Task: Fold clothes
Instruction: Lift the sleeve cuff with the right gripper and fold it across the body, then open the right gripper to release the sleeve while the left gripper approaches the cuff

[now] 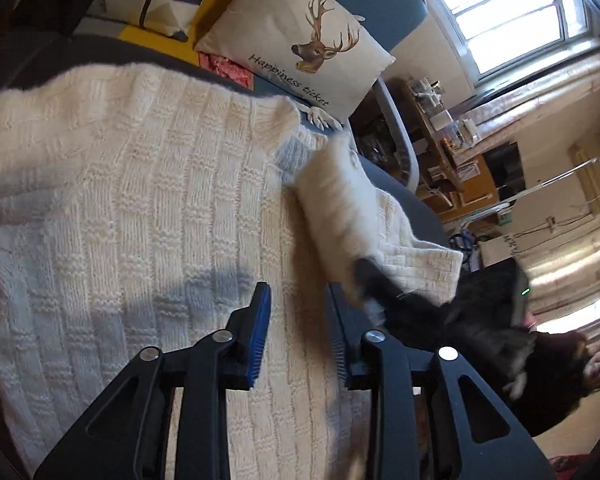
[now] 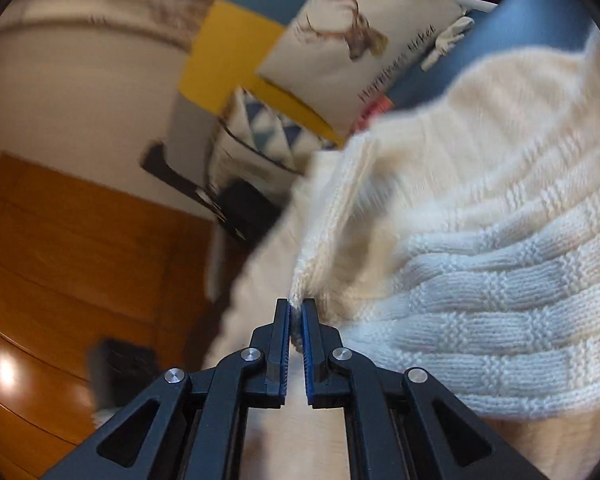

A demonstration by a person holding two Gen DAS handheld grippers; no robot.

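Cream knitted sweater (image 2: pixel 480 240) pinched in the right gripper (image 2: pixel 296 308); left gripper (image 1: pixel 298 296) parted above it

The right gripper (image 2: pixel 296 306) pinches a ribbed edge of the cream knit sweater (image 2: pixel 480 240) (its bulk spreads to the right), with a deer-print cushion (image 2: pixel 364 36) far beyond and wooden floor (image 2: pixel 72 248) left.
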